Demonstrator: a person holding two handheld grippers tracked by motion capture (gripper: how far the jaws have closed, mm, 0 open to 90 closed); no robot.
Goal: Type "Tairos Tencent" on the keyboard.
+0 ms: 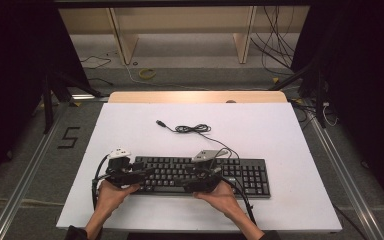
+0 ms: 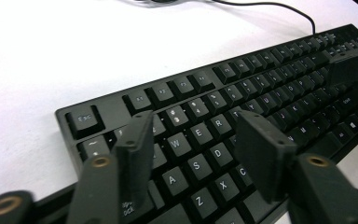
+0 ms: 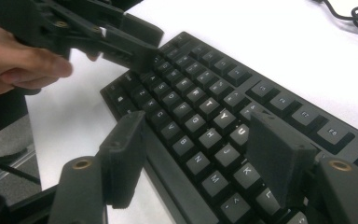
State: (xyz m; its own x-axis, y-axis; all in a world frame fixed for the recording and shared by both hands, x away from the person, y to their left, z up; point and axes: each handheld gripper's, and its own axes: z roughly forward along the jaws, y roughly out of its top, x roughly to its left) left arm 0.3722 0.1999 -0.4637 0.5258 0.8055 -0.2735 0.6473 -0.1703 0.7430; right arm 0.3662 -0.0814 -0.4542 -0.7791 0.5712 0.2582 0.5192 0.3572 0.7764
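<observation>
We hold the left hand-held gripper (image 1: 142,173) over the left end of the black keyboard (image 1: 245,176), and the right hand-held gripper (image 1: 211,172) over its middle. Both have their jaws apart and grasp nothing. The keyboard lies at the near side of the white worktop (image 1: 260,130), its long side running from 9 to 3 o'clock. The keys sit just under both, at 12 o'clock from our hands.

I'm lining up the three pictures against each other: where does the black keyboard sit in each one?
High view: keyboard lies low on the white table, under both grippers.
Left gripper view: it runs from lower left to upper right.
Right gripper view: it runs diagonally, centre to lower right.
Shared landmark: the keyboard's coiled cable.
</observation>
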